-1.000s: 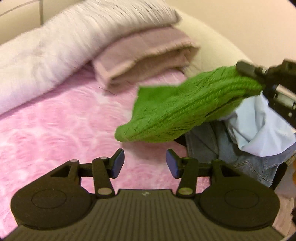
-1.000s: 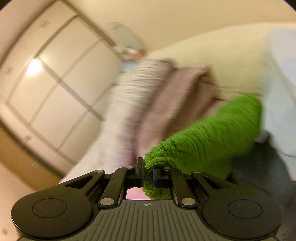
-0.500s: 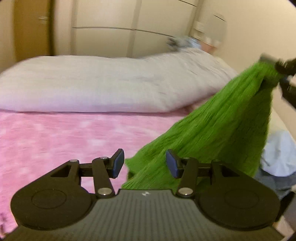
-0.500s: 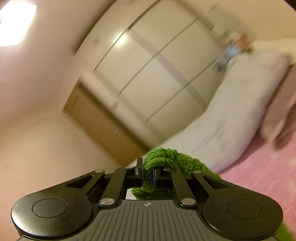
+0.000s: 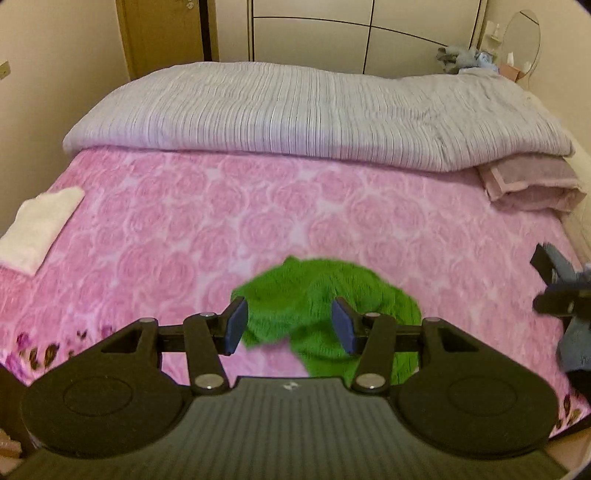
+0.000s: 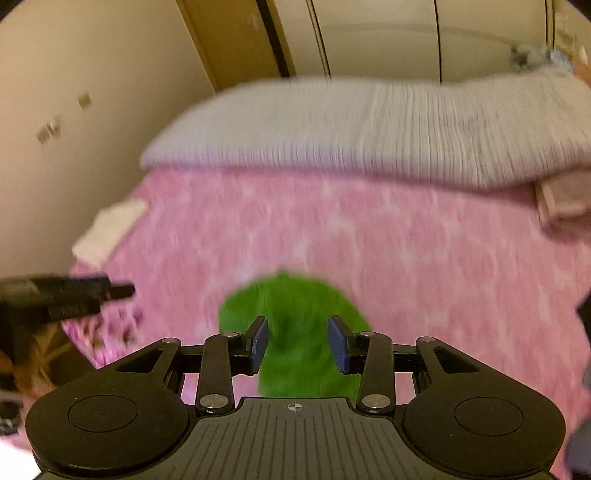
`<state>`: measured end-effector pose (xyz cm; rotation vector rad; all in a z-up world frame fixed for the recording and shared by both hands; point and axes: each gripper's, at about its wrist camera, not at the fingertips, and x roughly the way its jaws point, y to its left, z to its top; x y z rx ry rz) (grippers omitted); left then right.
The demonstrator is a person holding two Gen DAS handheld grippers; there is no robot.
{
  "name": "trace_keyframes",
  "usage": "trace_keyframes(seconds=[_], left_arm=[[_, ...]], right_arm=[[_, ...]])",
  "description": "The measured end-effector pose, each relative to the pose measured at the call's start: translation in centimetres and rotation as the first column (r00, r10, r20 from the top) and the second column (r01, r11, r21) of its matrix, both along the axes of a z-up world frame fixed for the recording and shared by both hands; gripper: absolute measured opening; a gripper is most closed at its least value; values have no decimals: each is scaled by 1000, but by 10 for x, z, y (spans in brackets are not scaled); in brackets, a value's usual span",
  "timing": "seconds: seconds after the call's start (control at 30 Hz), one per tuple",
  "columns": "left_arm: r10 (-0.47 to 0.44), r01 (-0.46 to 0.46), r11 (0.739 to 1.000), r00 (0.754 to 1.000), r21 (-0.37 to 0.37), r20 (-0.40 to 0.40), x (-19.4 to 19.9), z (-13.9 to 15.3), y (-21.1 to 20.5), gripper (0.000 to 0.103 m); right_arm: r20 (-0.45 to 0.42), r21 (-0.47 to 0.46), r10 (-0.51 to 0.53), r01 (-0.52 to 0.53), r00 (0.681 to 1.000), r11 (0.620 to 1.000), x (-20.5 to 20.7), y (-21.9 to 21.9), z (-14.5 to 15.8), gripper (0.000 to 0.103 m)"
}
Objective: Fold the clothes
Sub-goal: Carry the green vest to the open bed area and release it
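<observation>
The green knit sweater (image 5: pixel 325 295), crumpled near on the pink bedspread (image 5: pixel 184 206), looks soft and limp, best pinched at an edge, while the left gripper (image 5: pixel 290 325) hangs open and empty and the right gripper's (image 6: pixel 298 343) jaws are opening with nothing pressed between them.

— What sort of place is this?
— A bedroom in a home. A bed (image 5: pixel 184 206) with a pink rose-patterned cover fills most of the view, and a grey ribbed duvet (image 5: pixel 303 114) lies rolled along its far edge.
— Anything else?
— A folded mauve blanket (image 5: pixel 532 184) at the far right corner, a white folded cloth (image 5: pixel 40 225) at the left edge, cream wardrobe doors (image 5: pixel 310 33) behind, a wooden door (image 5: pixel 162 33) and a round mirror (image 5: pixel 522 40).
</observation>
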<state>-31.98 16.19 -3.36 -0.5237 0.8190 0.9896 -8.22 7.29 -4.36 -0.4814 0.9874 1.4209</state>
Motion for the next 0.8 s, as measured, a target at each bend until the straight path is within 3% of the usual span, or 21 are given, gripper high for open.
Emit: trace_keyframes(seconds=[0.17,0.43,0.8], left_arm=[[17,-18,1000,998,-6,-56,-5,-10,-47,46],[-5,4,1000,993,-10,-121,2,-23,-127,46],[-10,12,1000,990,13,-142,2,-12,-184,46]], right_arm=[[3,-51,1,-1,1000,999,-22,-58,-21,40],[5,-43,-37,37,999,998,-39,-146,-27,40],[28,-38,-7,8,1000,999,-51,-199,-26,40]])
